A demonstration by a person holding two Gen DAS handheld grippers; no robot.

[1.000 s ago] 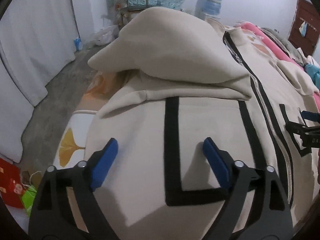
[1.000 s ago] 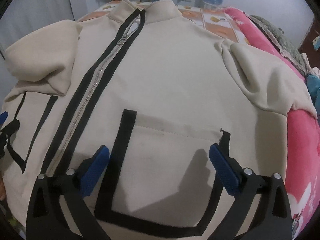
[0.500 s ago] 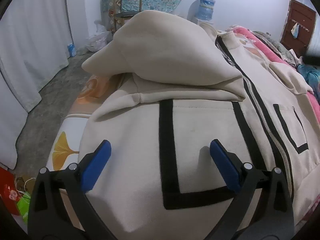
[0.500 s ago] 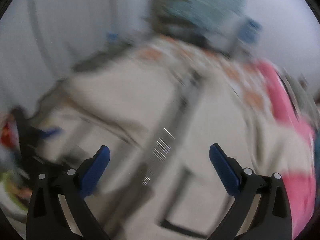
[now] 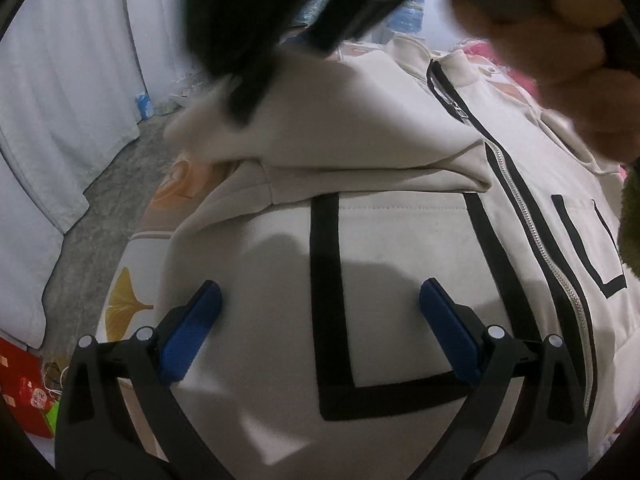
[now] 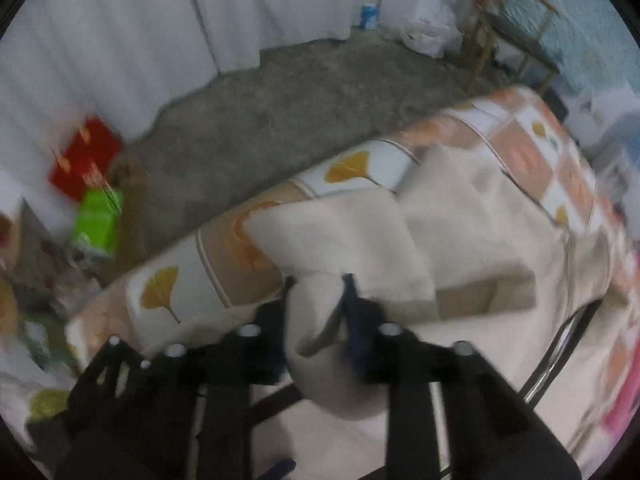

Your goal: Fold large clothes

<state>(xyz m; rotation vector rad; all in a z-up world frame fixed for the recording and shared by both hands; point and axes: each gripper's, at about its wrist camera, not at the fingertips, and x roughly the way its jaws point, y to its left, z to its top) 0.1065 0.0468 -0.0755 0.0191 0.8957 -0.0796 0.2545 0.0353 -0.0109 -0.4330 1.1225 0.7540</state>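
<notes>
Your left gripper sits low in the frame, jaws spread wide, over the cream jacket and its black-outlined pocket (nothing between the pads). The jacket lies zipper-up across the patterned bed sheet, filling the centre and right of the left view. Your right gripper, at centre bottom of its blurred frame, has jaws pinching a bunched sleeve of the jacket.

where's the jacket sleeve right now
In the right wrist view the sleeve is pinched in the right gripper, lying over the jacket near the bed edge.
</notes>
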